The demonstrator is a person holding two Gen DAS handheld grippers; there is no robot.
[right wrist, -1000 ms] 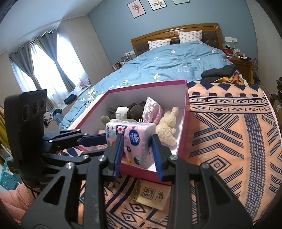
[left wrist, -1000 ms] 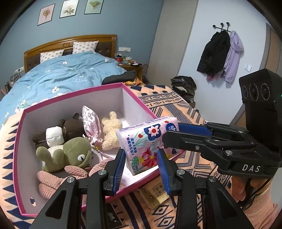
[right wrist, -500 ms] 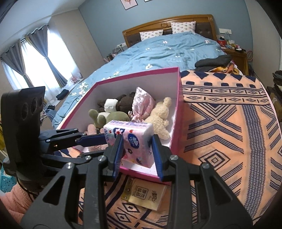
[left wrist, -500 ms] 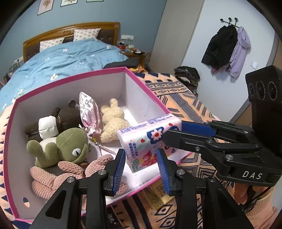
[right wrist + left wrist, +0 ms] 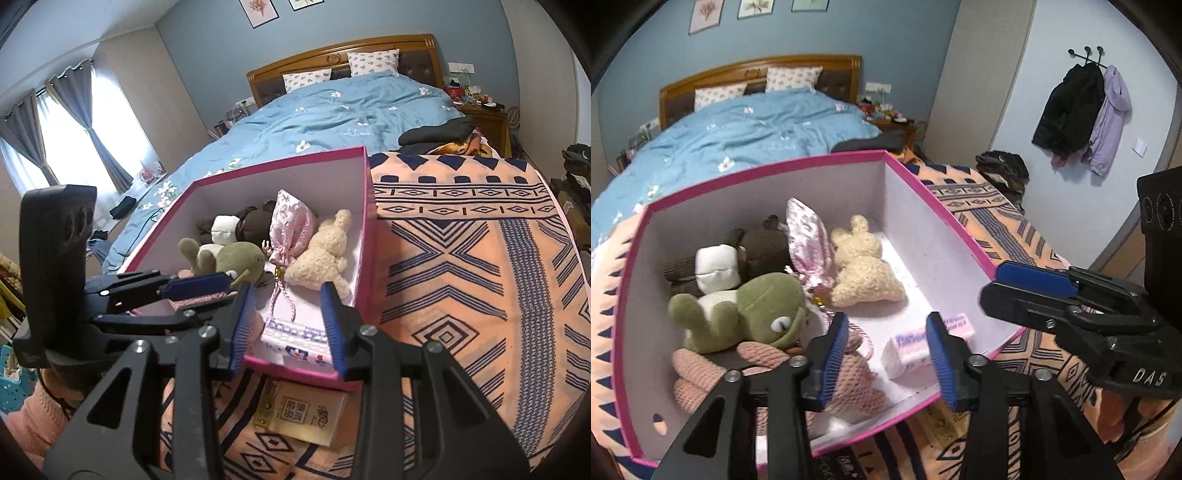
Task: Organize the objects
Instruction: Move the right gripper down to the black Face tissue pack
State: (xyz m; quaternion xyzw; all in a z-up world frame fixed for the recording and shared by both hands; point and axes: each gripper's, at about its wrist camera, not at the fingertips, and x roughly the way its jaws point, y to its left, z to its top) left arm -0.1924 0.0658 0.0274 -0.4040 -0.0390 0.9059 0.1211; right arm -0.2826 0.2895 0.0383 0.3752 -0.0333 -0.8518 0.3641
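- A bedroom with blue walls: a bed (image 5: 354,110) under a blue flowered quilt runs back to a wooden headboard, and a peach blanket (image 5: 472,266) with dark blue geometric bands covers the near surface.
- On that blanket stands an open pink-rimmed box (image 5: 945,229) with pale inner walls.
- The tissue pack (image 5: 912,349), pink and white with blue print, lies flat on the box floor in the near right corner, beside the near wall.
- The left gripper (image 5: 886,354) hangs over that near wall; its blue-padded jaws have just been opening and stand apart, the pack below them and clear of both pads.
- The right gripper (image 5: 288,325) comes in from the other side; its jaws have likewise just been opening, and the pack (image 5: 295,339) lies below and between them, untouched.
- Deeper in the box lie a green frog plush (image 5: 753,310), a brown bear plush (image 5: 757,247), a cream bunny plush (image 5: 860,266), a pink drawstring pouch (image 5: 807,240) and a pink knitted toy (image 5: 701,373).
- A tan flat packet (image 5: 303,413) pokes out from under the box's near edge.
- Jackets (image 5: 1082,110) hang on wall hooks.
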